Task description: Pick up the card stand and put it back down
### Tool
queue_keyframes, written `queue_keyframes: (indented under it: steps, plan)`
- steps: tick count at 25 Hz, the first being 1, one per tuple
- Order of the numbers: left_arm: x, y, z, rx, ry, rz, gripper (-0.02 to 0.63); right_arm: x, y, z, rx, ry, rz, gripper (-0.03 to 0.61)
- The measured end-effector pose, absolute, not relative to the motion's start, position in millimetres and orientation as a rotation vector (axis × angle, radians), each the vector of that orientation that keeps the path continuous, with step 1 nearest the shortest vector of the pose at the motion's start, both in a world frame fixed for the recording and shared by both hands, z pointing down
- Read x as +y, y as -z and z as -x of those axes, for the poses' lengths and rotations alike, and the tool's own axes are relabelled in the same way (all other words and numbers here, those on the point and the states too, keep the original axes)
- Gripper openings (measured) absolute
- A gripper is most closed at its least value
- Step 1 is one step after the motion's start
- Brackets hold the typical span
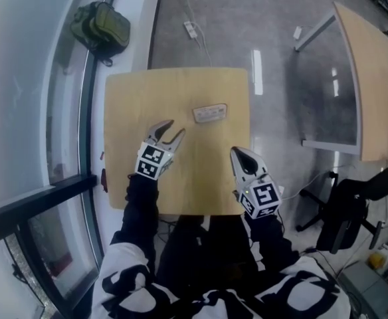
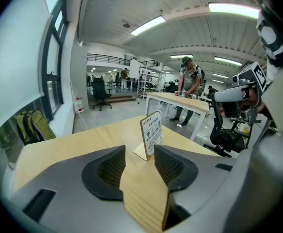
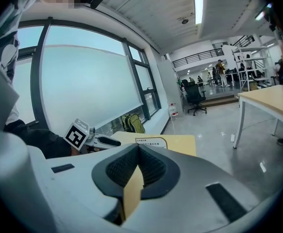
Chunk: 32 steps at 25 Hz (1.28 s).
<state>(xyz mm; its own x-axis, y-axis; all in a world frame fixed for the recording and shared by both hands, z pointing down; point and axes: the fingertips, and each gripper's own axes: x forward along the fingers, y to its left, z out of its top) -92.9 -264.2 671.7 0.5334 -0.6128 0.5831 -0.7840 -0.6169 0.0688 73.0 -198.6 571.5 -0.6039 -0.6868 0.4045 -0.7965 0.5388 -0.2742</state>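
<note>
The card stand (image 1: 209,113) stands upright on the table (image 1: 134,98), toward the far side and a little right of the middle, untouched by either gripper. The left gripper (image 1: 174,130) hovers over the table just short of it, its jaws partly open with nothing but bare wood between them; in the left gripper view the stand sits beyond the tips, roughly in line with the gap but slightly toward the right jaw. The right gripper (image 1: 237,153) hangs near the table's near edge, well apart from the stand, its jaws closed together and empty. The main risk, as I judge it, is a knock-over: the stand looks like a thin, light panel on a small foot, and it is turned at an angle to the approach, so 1 jaw tip could meet the panel's face or edge before the other and push it flat or slide it away. The partial opening may also be too narrow for the panel as it is turned. A pinch high on a corner could let it swivel, and setting it down tilted could leave it toppled.
</note>
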Motion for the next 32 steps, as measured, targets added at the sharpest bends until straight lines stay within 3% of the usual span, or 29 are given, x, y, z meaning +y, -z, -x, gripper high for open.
queue_keyframes:
  steps: [3,5,16,23,32]
  plan:
    - [-276,-675,72,-1.01,-0.683,-2.523,0.288,-208,-581,-73,-2.536,-0.637,-1.221,0.02]
    - [-284,-675,56,-0.928,-0.633,-2.573,0.311,-214,-586,-76,-2.532,-0.641,-1.222,0.02]
    - [-324,-684,0,-0.774,-0.464,-2.672,0.308,-229,-582,-98,-2.575,-0.588,-1.331,0.02]
    - [-327,-688,-29,-0.634,-0.41,-2.704,0.281,-232,-584,-104,-2.594,-0.601,-1.345,0.02]
    - [-323,-690,-35,-0.597,-0.423,-2.709,0.108,-224,-586,-101,-2.577,-0.605,-1.346,0.02]
